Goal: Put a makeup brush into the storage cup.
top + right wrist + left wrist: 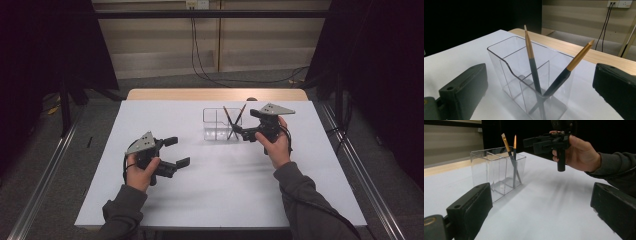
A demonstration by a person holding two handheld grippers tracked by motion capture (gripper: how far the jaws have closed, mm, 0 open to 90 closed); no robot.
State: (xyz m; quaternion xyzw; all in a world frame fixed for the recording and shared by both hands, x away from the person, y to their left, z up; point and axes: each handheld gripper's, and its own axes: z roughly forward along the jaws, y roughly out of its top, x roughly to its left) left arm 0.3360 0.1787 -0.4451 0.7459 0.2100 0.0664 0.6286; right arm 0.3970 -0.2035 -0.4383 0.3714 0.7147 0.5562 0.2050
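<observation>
A clear plastic organizer [215,125] with several compartments stands upright at the far middle of the white table [225,190]. Two brushes with dark handles and gold ferrules lean crossed in its right end compartment, one [531,55] tilted left, the other [574,60] tilted right. My right gripper [246,131] hovers just right of the organizer, its jaws wide open either side of that compartment [509,65] and pressing on nothing. My left gripper [177,151] is at the front left, open and empty, pointing across the table toward the organizer [496,170] and the right gripper [536,142].
A wooden strip [215,94] borders the table's far edge. Black cables [200,60] run down the back wall and over the floor. Metal rails [45,185] lie along both sides of the table. Bare white tabletop stretches between and in front of the two hands.
</observation>
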